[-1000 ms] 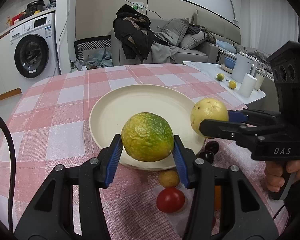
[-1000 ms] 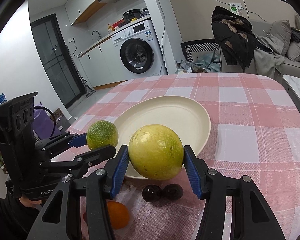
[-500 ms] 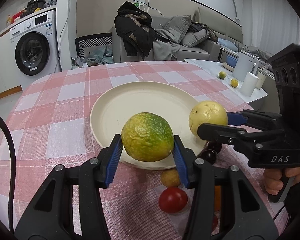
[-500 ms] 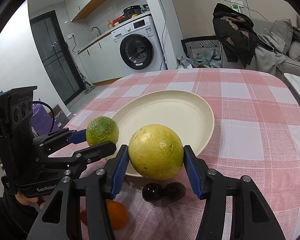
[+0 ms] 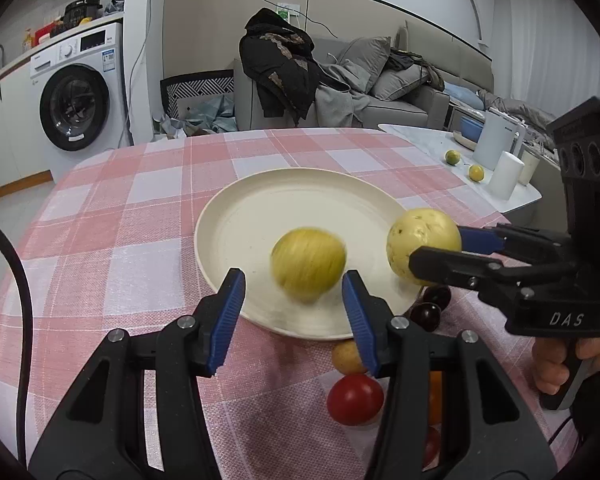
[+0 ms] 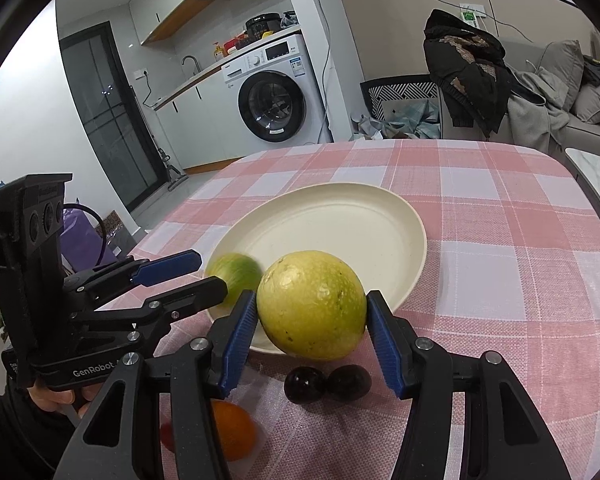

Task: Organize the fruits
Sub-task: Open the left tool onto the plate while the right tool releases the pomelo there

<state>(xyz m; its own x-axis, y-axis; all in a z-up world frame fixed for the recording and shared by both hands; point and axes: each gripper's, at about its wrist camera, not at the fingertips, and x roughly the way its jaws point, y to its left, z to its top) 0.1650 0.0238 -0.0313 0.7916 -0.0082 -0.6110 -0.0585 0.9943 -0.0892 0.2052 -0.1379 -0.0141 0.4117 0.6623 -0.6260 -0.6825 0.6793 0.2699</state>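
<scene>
A green-yellow fruit (image 5: 308, 264) lies blurred on the near part of the cream plate (image 5: 260, 208), just past the fingertips of my left gripper (image 5: 293, 278). That gripper is open, and its blue pads stand clear of the fruit on both sides. The right wrist view shows the same fruit (image 6: 236, 276) blurred at the plate's (image 6: 340, 220) left rim, beside my left gripper (image 6: 206, 272). My right gripper (image 6: 312, 300) is shut on a larger yellow fruit (image 6: 312, 304) and holds it over the plate's near rim. From the left wrist, that fruit (image 5: 420, 236) sits in the right gripper (image 5: 440, 248).
Two dark cherries (image 6: 326, 388) lie on the checked cloth below the yellow fruit. A red tomato (image 5: 354, 398), a small tan fruit (image 5: 346, 356) and an orange (image 6: 232, 432) lie near the table's front edge. A low white side table (image 5: 464, 164) stands to the right.
The left gripper's jaws have spread and the green-yellow fruit has dropped out of them onto the plate, where it is still moving. The right gripper still holds the yellow fruit.
</scene>
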